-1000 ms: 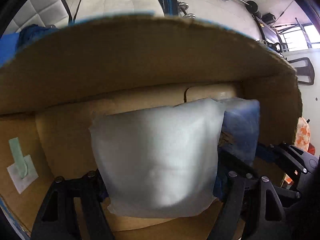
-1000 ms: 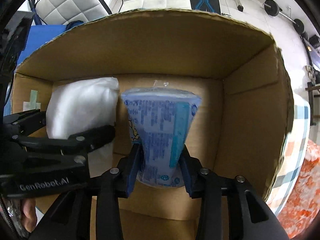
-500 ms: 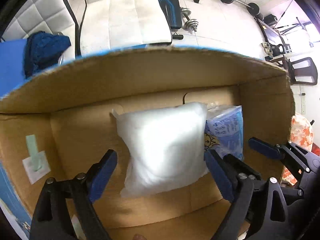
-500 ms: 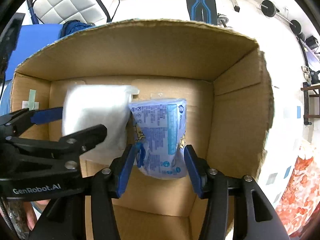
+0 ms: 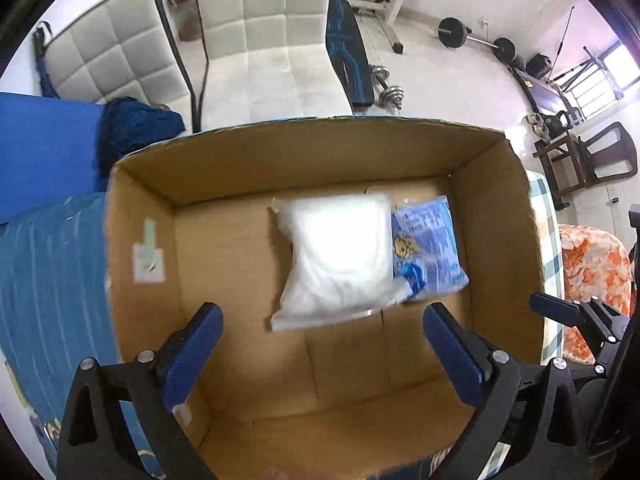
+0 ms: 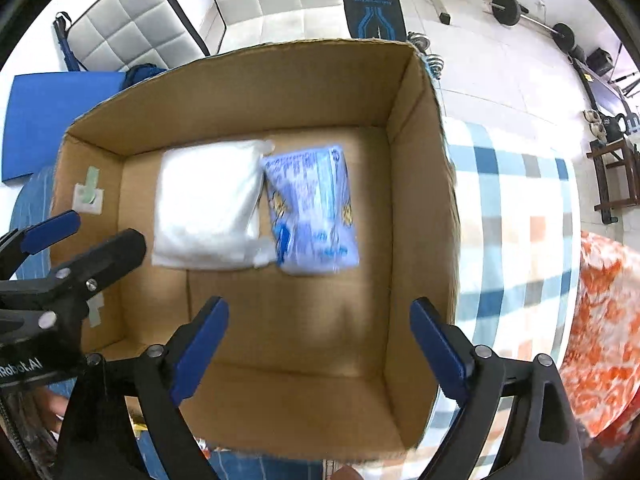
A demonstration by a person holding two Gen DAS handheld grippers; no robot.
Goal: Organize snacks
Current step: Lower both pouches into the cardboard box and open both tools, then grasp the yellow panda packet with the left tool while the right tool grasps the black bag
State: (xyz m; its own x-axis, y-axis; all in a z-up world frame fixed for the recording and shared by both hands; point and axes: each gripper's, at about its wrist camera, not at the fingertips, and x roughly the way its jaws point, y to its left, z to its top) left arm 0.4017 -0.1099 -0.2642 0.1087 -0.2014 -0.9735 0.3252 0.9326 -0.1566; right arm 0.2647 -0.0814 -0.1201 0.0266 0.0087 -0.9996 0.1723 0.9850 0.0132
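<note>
An open cardboard box point(image 5: 144, 216) point(image 6: 416, 152) holds two snack bags lying flat side by side on its floor. The white bag point(image 5: 340, 260) point(image 6: 208, 208) lies on the left, and the blue printed bag point(image 5: 432, 252) point(image 6: 312, 212) touches its right edge. My left gripper point(image 5: 320, 344) is open above the box's near half, with nothing between its fingers. My right gripper point(image 6: 316, 336) is open too and also empty, above the box floor nearer than the blue bag. The left gripper's fingers point(image 6: 80, 256) show at the right wrist view's left edge.
The box rests on a surface with a blue and white checked cloth point(image 6: 512, 184). An orange patterned fabric point(image 6: 600, 320) lies to the right. White padded chairs point(image 5: 260, 32), a blue mat point(image 5: 44, 148), a weight bench and barbells stand beyond the box.
Both grippers opened, let go of their bags and drew back up out of the box. The white and blue bags dropped from upright to lying flat on the box floor.
</note>
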